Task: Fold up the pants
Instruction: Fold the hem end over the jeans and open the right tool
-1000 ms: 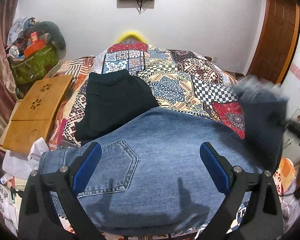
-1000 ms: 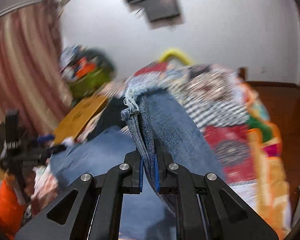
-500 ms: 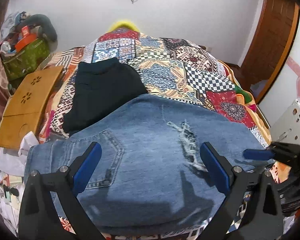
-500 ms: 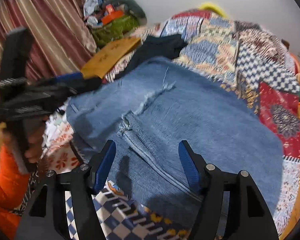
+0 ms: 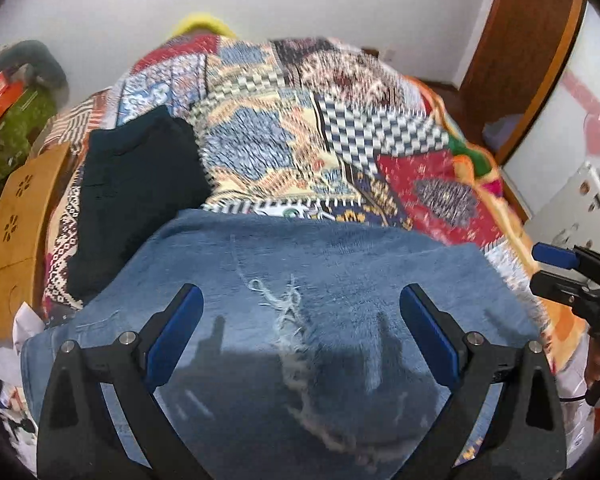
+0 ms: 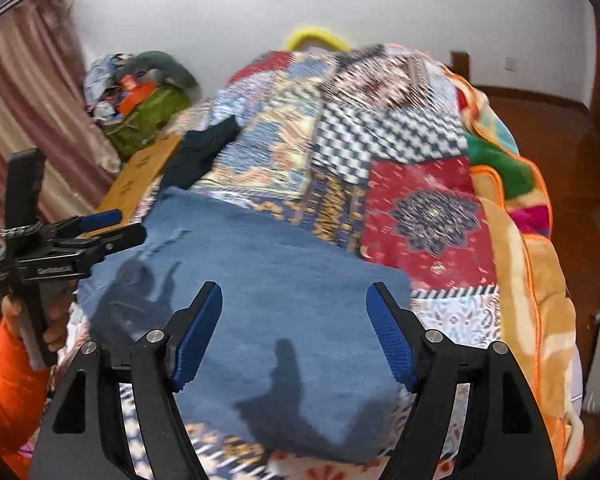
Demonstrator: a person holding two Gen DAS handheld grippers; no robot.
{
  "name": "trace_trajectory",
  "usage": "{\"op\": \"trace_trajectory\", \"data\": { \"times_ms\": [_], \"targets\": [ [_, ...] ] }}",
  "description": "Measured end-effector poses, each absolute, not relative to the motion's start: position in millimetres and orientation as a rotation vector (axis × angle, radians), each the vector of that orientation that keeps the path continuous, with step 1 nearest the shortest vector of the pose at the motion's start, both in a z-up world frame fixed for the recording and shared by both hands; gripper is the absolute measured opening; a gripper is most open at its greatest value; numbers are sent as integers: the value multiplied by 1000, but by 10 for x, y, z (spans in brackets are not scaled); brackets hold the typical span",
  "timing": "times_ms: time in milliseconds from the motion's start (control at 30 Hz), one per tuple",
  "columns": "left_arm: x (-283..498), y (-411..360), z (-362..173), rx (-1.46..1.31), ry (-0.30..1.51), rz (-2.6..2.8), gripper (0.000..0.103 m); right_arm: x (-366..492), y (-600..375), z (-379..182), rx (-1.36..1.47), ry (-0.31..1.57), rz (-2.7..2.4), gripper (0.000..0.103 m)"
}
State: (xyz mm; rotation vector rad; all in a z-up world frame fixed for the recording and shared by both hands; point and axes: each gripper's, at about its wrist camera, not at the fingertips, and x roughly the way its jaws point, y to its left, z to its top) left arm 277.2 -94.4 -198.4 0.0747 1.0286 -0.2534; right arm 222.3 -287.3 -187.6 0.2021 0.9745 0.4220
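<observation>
Blue denim pants (image 5: 320, 280) lie folded on the patchwork bedspread (image 5: 300, 140), frayed rip facing up near the middle. My left gripper (image 5: 300, 332) hovers open and empty just above them. In the right wrist view the same pants (image 6: 268, 280) lie flat under my right gripper (image 6: 296, 332), also open and empty. The right gripper shows at the right edge of the left wrist view (image 5: 572, 276); the left one, held by a hand in an orange sleeve, shows at the left of the right wrist view (image 6: 80, 236).
Folded black pants (image 5: 136, 192) lie on the bed to the left of the jeans. A wooden lap tray (image 5: 16, 232) leans at the bed's left side. A green bag with clutter (image 6: 140, 108) sits by the curtain. A wooden door (image 5: 516, 60) is at right.
The right gripper carried a denim leg over, let it go onto the pile and opened. Both grippers have since drawn back a little; the jeans now lie folded with the ripped side up.
</observation>
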Motion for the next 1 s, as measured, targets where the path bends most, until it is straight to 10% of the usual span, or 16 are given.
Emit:
{"op": "trace_trajectory", "data": {
  "times_ms": [267, 1000],
  "targets": [
    [2579, -1095, -2393, 229, 1086, -253, 100, 2252, -2756, -2590, 237, 1174, 459, 72],
    [1952, -427, -2167, 57, 1045, -248, 100, 1753, -2790, -2296, 134, 1075, 372, 74]
  ]
}}
